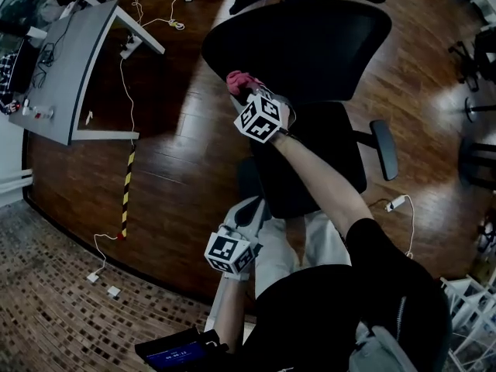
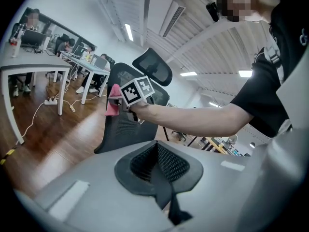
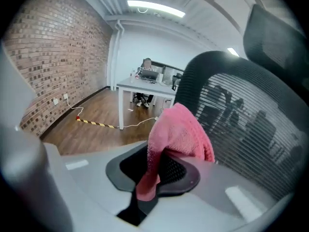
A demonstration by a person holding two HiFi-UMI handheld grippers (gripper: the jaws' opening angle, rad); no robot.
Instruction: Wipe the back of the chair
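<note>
Right gripper (image 3: 155, 173) clenched on fluffy pink terry cloth (image 3: 181, 134), cloth bunched at the rim of the curved black mesh chair back (image 3: 251, 115), at its 2 o'clock, left gripper (image 2: 161, 166) pinched together, empty, ribbed pads meeting

**Head view:** dim and underexposed, darkening towards the corners. Pale glare patches lie on the wooden floor (image 1: 453, 103), and the chair back (image 1: 302, 49) reads nearly black.

**Both gripper views:** brighter, lit by ceiling strip lights (image 3: 155, 6). They are strongly barrel-distorted, with black vignetted corners and a soft near foreground. The pink cloth (image 3: 178, 129) is evenly lit.
</note>
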